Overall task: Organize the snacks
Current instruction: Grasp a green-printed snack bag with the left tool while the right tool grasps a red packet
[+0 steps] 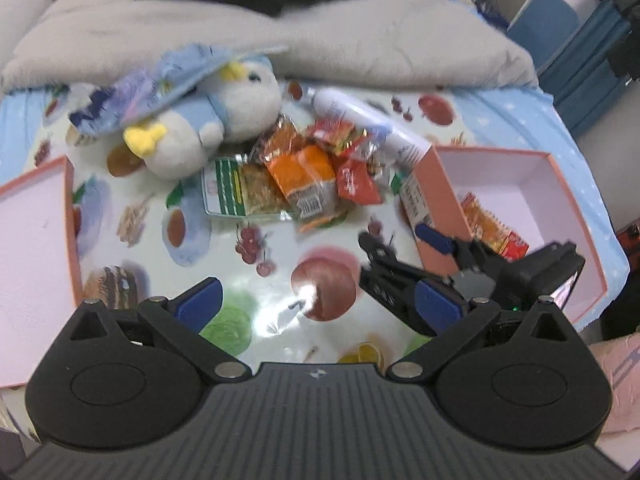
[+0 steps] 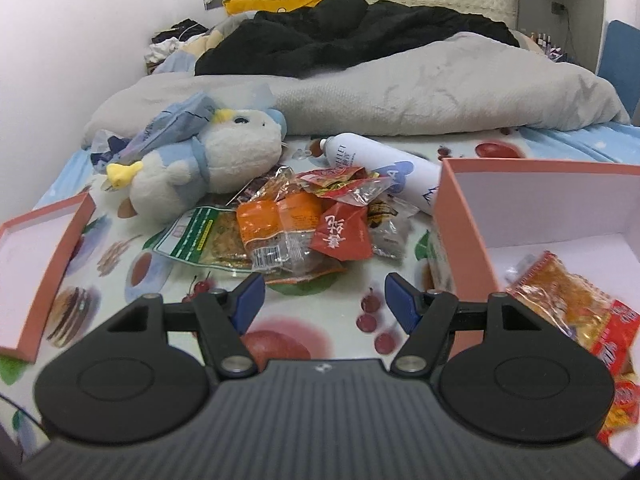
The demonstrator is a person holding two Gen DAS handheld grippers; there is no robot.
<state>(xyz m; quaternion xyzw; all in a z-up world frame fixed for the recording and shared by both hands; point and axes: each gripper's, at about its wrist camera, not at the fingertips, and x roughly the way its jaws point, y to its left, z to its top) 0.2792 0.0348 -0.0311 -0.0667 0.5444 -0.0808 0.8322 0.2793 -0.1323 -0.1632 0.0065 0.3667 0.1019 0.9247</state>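
Note:
A heap of snack packets [image 1: 304, 172] [image 2: 304, 220] lies on the fruit-print cloth: an orange packet [image 2: 276, 224], a red one [image 2: 344, 236], a green-labelled clear one [image 2: 204, 236]. A pink box [image 1: 520, 200] [image 2: 464, 216] on the right holds an orange-red snack packet [image 1: 492, 228] [image 2: 580, 312]. My left gripper [image 1: 320, 300] is open and empty, low over the cloth short of the heap. My right gripper [image 2: 324, 300] is open and empty, just before the heap beside the box; it shows in the left wrist view [image 1: 400, 248].
A white and blue plush toy [image 1: 208, 120] [image 2: 208, 160] lies behind the heap. A white spray bottle [image 1: 372, 120] [image 2: 384, 164] lies beside the box. A pink box lid [image 1: 32, 240] [image 2: 40, 264] lies at the left. A grey duvet [image 2: 400, 96] is behind.

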